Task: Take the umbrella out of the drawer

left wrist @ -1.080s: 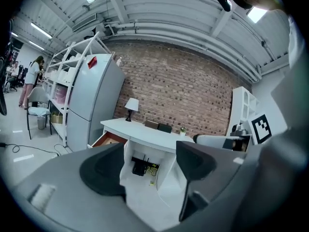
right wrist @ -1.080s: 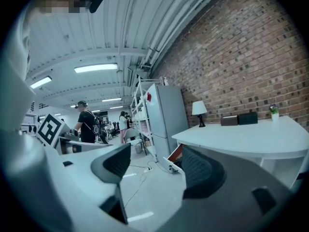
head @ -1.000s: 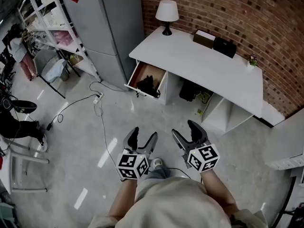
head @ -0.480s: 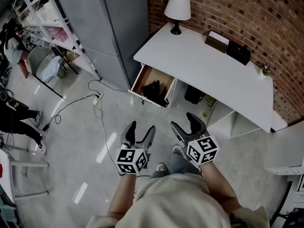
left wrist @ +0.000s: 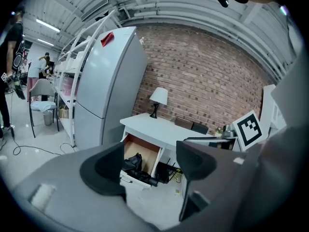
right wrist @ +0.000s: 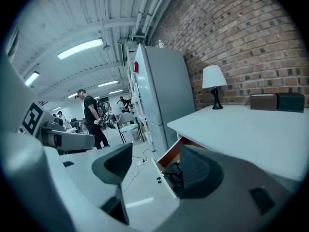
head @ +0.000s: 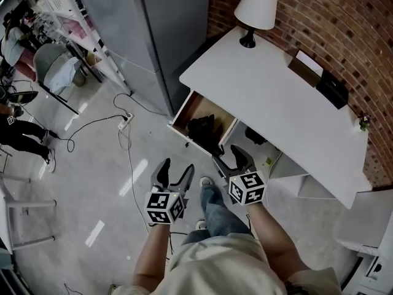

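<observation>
A black folded umbrella (head: 202, 131) lies in the open wooden drawer (head: 185, 110) at the left end of the white desk (head: 276, 103). Both grippers hang in the air in front of the drawer, apart from it. My left gripper (head: 176, 169) is open and empty, with the umbrella (left wrist: 137, 166) showing far off between its jaws. My right gripper (head: 229, 158) is closer to the drawer's front; its jaws are closing a little, still wide apart, with nothing between them. In the right gripper view the umbrella (right wrist: 174, 174) peeks from the drawer (right wrist: 166, 158) past the right jaw.
A table lamp (head: 255, 12) and two dark boxes (head: 319, 78) stand on the desk by the brick wall. A tall grey refrigerator (head: 153, 35) stands left of the drawer. A cable and power strip (head: 124, 123) lie on the floor. Shelving, a chair and people are at far left.
The person has walked toward the desk, so both grippers are now much closer to the open drawer. Both stay open and empty.
</observation>
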The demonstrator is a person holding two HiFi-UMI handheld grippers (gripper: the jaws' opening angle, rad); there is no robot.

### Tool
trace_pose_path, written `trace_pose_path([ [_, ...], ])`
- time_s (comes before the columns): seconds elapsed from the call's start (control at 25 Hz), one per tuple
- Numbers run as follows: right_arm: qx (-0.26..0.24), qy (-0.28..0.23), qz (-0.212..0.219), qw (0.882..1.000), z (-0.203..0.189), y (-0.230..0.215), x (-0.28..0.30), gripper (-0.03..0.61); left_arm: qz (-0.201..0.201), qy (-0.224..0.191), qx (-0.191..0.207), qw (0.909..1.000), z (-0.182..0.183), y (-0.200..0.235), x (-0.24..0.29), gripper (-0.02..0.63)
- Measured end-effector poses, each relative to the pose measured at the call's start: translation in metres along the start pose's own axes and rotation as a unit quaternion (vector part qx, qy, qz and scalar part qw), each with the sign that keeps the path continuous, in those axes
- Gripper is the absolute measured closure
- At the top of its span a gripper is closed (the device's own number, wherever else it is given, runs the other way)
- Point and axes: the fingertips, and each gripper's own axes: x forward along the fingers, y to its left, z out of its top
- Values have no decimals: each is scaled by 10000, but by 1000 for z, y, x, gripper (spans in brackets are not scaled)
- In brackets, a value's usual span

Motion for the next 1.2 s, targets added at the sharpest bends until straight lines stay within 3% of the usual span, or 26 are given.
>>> trace_pose_path([
  [0.32,-164,1017,188,9945,-44,-59,131,287,293,384,-283,9984,-13,52,91,288],
  [0.64,-220,2289,238,9729,-132,-93,219,261,559,596,-631,9947,-36,96,134,278],
  [0.96,-333,3581,156,9330,-209,-107,271,235,784,553,-806,9921,-46,125,151,275],
  [1.2,-592,4329,241,8992,-246,-110,284,249,813,481,-882,9916,-51,132,153,275],
])
